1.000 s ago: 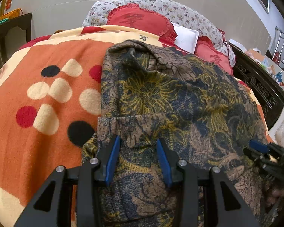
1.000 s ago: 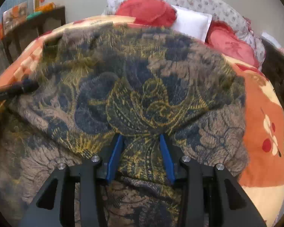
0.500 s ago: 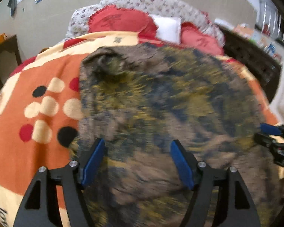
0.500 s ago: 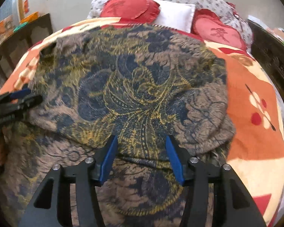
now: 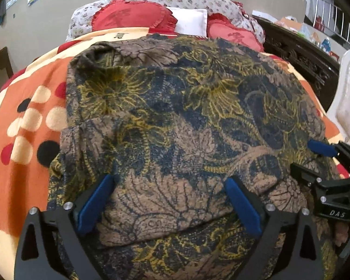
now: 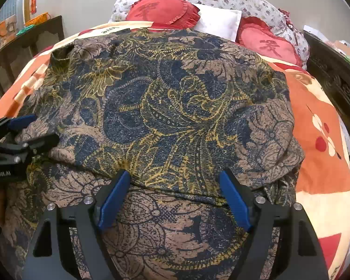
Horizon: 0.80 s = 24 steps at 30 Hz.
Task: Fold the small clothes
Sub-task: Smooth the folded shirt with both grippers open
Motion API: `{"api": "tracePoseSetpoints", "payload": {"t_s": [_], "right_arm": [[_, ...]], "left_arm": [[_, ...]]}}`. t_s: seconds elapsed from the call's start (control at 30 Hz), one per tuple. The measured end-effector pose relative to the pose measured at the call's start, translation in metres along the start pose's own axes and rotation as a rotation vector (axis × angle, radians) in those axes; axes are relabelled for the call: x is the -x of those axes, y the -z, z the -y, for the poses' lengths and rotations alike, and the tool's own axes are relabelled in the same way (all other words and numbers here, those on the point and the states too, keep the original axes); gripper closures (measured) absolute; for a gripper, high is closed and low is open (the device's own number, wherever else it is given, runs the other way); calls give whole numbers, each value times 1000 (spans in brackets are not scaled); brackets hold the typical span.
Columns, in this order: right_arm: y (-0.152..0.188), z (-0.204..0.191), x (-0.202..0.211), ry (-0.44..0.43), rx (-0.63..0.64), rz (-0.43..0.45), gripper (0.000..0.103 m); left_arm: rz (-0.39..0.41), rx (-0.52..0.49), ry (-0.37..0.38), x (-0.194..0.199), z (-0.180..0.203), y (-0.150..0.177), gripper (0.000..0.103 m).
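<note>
A brown garment (image 5: 175, 121) (image 6: 175, 116) with a navy and yellow flower print lies spread over the bed, its upper layer folded toward me over a lower layer. My left gripper (image 5: 170, 182) hovers over the near left part of that fold, jaws wide and still opening, pads off the cloth. My right gripper (image 6: 175, 177) hangs over the fold's near right edge, jaws also opening, nothing pinched. Each gripper shows in the other's view: the right gripper (image 5: 315, 158) at the right edge, the left gripper (image 6: 35, 128) at the left edge.
An orange blanket (image 5: 23, 107) (image 6: 319, 121) with dots covers the bed. Red cushions (image 5: 130, 17) and a white pillow (image 6: 219, 21) lie at the head. A dark carved bed frame (image 5: 301, 53) runs along the right, and a dark side table (image 6: 25, 42) stands at the left.
Both grippers went from nearly closed on the fabric's fold to wide apart, letting the cloth go. The left view shifted rightward and its wrist rolled; the folded layer now lies flat.
</note>
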State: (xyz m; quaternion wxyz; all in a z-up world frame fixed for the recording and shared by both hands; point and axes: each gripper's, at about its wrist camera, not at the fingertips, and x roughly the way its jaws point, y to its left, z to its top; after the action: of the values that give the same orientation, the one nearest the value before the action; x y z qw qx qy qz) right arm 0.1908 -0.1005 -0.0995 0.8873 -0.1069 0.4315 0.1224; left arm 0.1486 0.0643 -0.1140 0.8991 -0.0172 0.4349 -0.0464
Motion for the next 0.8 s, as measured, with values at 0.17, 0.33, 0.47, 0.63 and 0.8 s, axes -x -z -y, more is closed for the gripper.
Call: {"api": "tracePoseSetpoints", "payload": {"t_s": [0.17, 0.33, 0.47, 0.63, 0.8], "right_arm": [[12, 2, -6, -6, -5, 8, 21], [12, 4, -9, -14, -22, 12, 19], [10, 3, -12, -9, -29, 16, 18], [9, 3, -14, -8, -33, 19, 17], [8, 3, -15, -9, -35, 20, 16]], "left_arm": [[-10, -10, -11, -3, 3, -1, 1], [-13, -21, -29, -4, 7, -2, 1], [-10, -19, -24, -4, 6, -2, 1], [-7, -18, -24, -6, 4, -2, 1], [-10, -12, -20, -5, 4, -1, 1]]}}
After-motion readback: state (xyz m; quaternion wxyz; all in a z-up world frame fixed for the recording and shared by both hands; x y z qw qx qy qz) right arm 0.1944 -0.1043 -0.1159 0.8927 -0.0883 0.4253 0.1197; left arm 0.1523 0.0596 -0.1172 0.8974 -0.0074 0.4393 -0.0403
